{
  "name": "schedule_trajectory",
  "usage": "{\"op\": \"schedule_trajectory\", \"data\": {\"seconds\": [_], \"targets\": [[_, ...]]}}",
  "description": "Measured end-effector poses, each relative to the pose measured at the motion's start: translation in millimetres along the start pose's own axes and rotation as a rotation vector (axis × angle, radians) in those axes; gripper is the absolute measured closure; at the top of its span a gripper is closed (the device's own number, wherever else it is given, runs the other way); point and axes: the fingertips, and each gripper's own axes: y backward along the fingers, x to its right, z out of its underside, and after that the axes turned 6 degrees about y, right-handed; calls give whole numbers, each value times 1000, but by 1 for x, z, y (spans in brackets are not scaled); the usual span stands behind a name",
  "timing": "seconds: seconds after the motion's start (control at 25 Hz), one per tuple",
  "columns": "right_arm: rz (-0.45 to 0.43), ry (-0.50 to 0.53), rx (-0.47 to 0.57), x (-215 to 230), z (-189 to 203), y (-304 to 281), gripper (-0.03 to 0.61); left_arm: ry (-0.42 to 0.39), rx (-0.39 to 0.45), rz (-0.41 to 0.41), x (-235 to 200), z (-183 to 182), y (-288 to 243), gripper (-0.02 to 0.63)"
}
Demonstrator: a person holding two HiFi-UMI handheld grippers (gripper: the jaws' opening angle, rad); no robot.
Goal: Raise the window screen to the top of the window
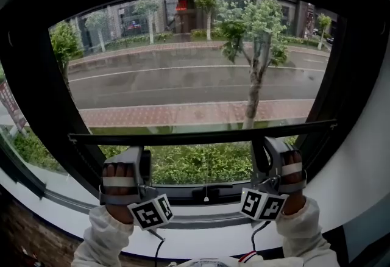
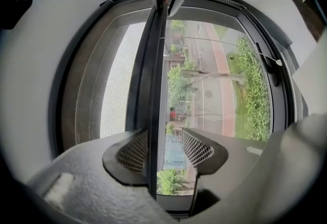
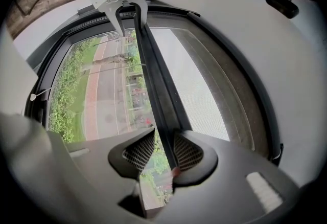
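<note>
Two hand-held grippers at the window screen's (image 1: 183,71) bottom bar (image 1: 201,136), which crosses the lower part of the head view.

The left gripper (image 2: 164,146) stands wide, the bar against one pad and clear of the other. The right gripper (image 3: 163,147) is narrow about the same bar, one pad on it and a sliver of daylight at the other. One bar, two grippers, two marker cubes (image 1: 151,212), one pull cord (image 1: 206,189). In the head view the gripper bodies hide the jaw tips.
</note>
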Motion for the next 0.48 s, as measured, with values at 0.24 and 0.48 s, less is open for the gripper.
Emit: {"op": "schedule_trajectory", "data": {"seconds": [0.24,0.48], "targets": [[28,-4,3,0,1,0,462,6,3,-23,0,-1,-1,410],[50,-3,6,-2,1,-1,466,10,7,-39,1,0,-2,410]]}}
